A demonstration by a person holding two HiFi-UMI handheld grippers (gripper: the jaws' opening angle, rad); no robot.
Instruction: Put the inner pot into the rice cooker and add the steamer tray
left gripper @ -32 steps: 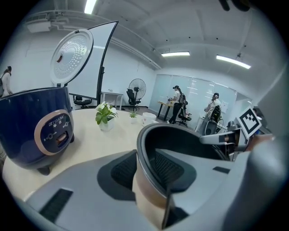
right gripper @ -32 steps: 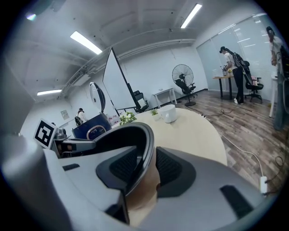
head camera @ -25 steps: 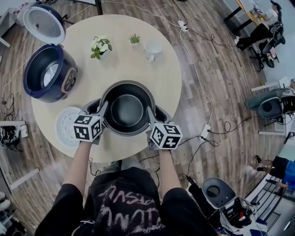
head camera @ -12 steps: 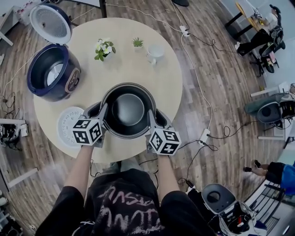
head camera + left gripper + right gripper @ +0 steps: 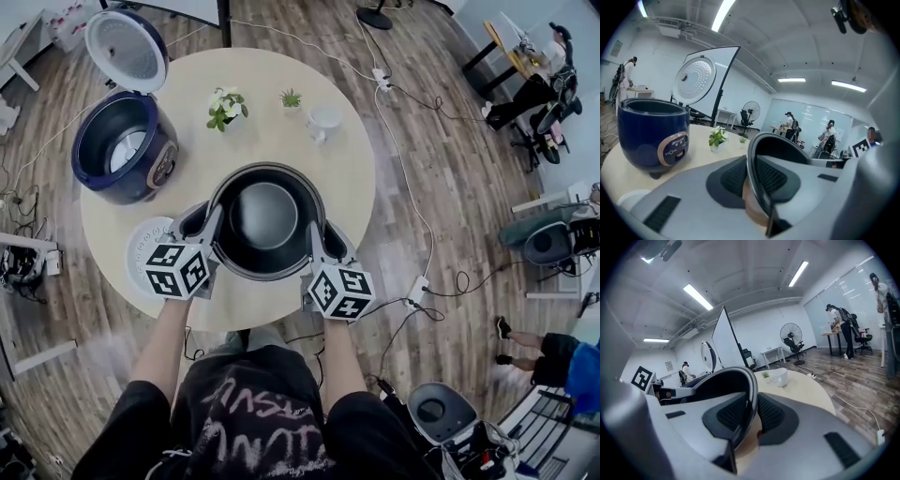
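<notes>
The left gripper (image 5: 213, 223), jaws closing, and right gripper (image 5: 312, 236) each pinch the rim of the inner pot (image 5: 265, 216) between them.

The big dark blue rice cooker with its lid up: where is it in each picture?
Head view: the dark blue rice cooker sits upper left, at the edge of the round beige table.
Left gripper view: the cooker stands at the left.
Right gripper view: only its raised lid peeks up, left of centre.
Shared landmark: the dark round metal inner pot, near the middle of every view.
</notes>
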